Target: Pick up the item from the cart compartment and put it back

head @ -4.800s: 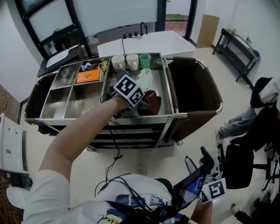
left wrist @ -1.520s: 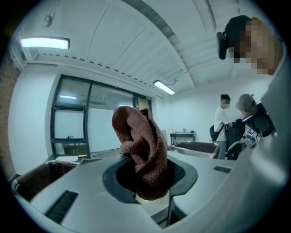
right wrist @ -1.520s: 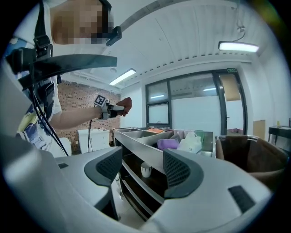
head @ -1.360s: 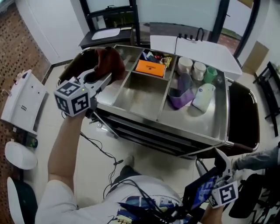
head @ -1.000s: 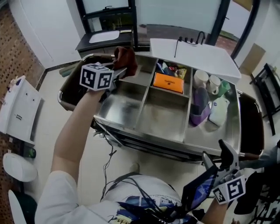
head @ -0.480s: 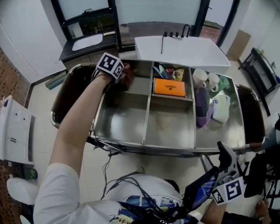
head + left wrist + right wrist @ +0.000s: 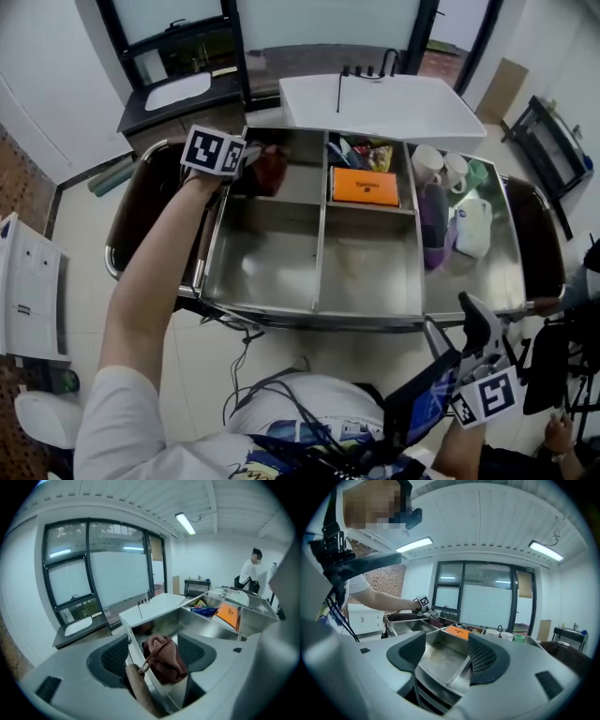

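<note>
While the jaws of the left gripper [image 7: 244, 164] were opening around the cloth [image 7: 164, 660] at the rear-left compartment [image 7: 300, 184] rim, it could snag a jaw or slip outside; the right gripper [image 7: 447, 656] gaped empty.

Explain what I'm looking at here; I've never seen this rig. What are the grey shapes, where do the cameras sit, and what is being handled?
There is no robot: a person holds a two-jaw gripper in each hand. The head view looks down from a camera on the person's head. The two gripper views ride on the tools, so the grey shapes are each tool's own jaws. Below is a steel cart with compartments holding an orange packet, cups and a white bottle. The left gripper is at the back-left compartment. Its jaws are opening, with a brown cloth between them, and the pads are not pressing it. The right gripper hangs low in front of the cart, open and empty.
</note>
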A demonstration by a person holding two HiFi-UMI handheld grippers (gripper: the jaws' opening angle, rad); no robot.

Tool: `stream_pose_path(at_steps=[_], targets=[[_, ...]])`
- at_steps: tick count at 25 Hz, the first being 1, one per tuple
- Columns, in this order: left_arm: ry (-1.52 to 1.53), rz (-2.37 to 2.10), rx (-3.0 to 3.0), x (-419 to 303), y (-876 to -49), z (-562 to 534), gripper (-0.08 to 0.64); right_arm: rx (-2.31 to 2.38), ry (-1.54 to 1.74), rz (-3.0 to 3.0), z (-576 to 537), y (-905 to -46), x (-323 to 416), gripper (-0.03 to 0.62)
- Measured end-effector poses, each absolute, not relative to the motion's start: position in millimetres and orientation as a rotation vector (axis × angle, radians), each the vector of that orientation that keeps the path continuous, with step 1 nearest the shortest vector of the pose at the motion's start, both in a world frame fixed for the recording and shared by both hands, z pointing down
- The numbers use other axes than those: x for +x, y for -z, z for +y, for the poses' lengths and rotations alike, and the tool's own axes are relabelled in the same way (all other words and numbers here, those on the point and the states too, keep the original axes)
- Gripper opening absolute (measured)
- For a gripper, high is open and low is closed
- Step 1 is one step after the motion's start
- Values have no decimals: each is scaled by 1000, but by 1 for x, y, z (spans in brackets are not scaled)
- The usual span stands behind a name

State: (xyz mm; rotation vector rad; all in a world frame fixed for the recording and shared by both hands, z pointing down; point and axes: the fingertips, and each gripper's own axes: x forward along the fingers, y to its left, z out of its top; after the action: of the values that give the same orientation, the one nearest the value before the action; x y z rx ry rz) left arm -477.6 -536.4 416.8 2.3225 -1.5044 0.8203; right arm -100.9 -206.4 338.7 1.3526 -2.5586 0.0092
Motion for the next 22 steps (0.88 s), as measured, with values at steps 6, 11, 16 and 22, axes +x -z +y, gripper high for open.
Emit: stream_pose_path(at_steps=[6, 11, 16, 22], targets=[[-526, -1668, 2545, -473, -336, -470, 330, 1339, 43, -2587, -199, -329, -112, 308], [-314, -1695, 2701, -447, -291, -373, 330, 1291, 74, -2621, -184, -320, -112, 307], [-127, -1768, 2700, -426, -268, -249, 322, 1239, 74, -2689, -150, -309, -96, 307], [-28, -1818, 2582, -371, -285, -111, 311, 1148, 82, -2749, -86, -302, -60, 305]])
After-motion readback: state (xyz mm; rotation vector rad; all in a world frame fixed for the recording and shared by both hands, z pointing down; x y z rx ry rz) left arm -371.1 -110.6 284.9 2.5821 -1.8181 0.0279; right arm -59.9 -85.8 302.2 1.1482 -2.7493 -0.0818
